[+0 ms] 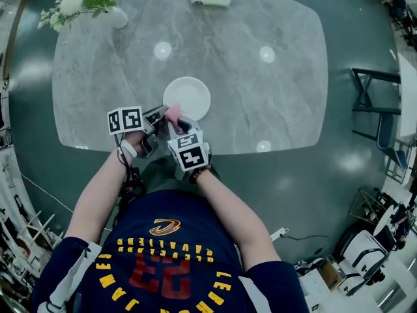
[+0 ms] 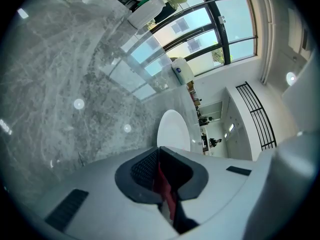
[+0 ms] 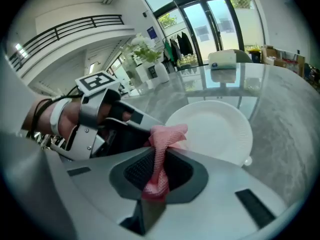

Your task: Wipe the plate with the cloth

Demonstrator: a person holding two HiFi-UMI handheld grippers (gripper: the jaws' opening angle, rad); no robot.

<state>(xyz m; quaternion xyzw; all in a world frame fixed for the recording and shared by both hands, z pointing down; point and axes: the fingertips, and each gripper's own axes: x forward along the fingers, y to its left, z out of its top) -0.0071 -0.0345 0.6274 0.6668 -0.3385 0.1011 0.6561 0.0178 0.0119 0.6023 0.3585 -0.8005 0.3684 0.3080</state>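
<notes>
**At the plate's near rim, one cloth pinched in two grippers**

Just on the person's side of the plate, the pink cloth hangs bunched, and its far end overlaps the rim. The right gripper is clamped on the cloth's thick middle, with a knot of mesh standing up past its tips toward the plate. The left gripper is closed almost fully, and only a thin red edge of the same cloth shows between its pads. Its tips meet the cloth from the left, right beside the right gripper's.

The white plate sits flat on the marble table, directly ahead of both grippers on the side away from the person. It is round, so no approach angle is favoured. The right gripper looks straight onto the plate's face and holds most of the cloth, so it seems better placed to wipe. I judge the next move to be a short push forward and down until the mesh meets the plate.
</notes>
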